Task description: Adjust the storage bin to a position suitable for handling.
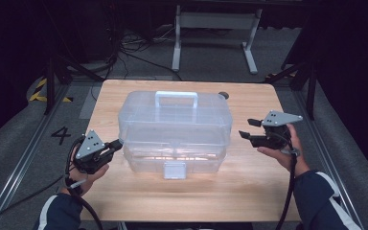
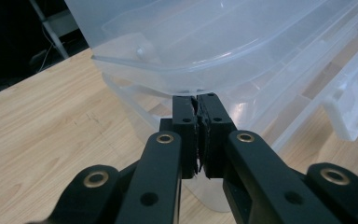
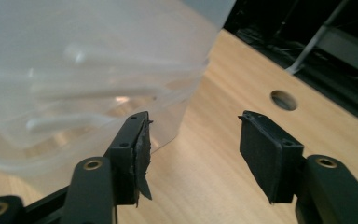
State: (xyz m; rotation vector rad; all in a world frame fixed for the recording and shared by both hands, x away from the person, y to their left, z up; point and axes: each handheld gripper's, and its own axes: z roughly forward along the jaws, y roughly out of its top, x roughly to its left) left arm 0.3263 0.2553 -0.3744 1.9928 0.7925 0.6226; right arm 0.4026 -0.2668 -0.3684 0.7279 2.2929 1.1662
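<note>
Closed, empty jaws of the left gripper (image 2: 198,135) are nudging the box (image 1: 175,125) mid-surface while the right gripper (image 3: 193,149) is hovering half-open beside it, risking a lopsided shove.

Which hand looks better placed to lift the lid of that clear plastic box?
Probably the left. The left gripper has its fingers shut, their tips right under the lid's rim at the clear box's corner. The right gripper is open and apart from the box, nothing between its fingers.
</note>
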